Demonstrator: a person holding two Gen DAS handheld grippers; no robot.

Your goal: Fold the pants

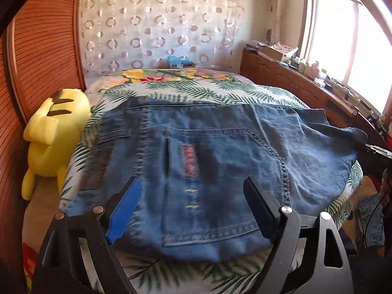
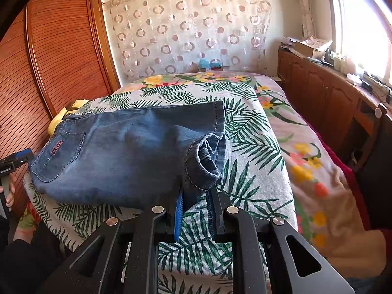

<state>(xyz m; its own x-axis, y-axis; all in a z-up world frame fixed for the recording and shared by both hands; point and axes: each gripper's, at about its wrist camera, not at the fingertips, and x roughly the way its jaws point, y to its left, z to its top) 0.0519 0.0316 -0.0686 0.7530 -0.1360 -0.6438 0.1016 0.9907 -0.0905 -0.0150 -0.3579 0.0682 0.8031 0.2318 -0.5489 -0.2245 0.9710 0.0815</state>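
Observation:
Blue denim pants (image 1: pixel 208 161) lie folded on the bed, back pocket up, with the leg ends to the right. My left gripper (image 1: pixel 193 191) is open and empty, its fingers spread just above the pocket end. In the right wrist view the pants (image 2: pixel 122 152) lie across the bed's near left part. My right gripper (image 2: pixel 196 193) is partly closed around the hem (image 2: pixel 201 166) of the top leg, with denim between its fingers. The left gripper (image 2: pixel 17 159) shows at the far left edge of that view.
The bed has a palm-leaf and flower cover (image 2: pixel 257 147). A yellow plush toy (image 1: pixel 56 134) lies by the wooden wardrobe (image 1: pixel 41 49) on the left. A wooden cabinet (image 2: pixel 330 93) with clutter runs under the window on the right. A patterned curtain (image 1: pixel 159 24) hangs behind.

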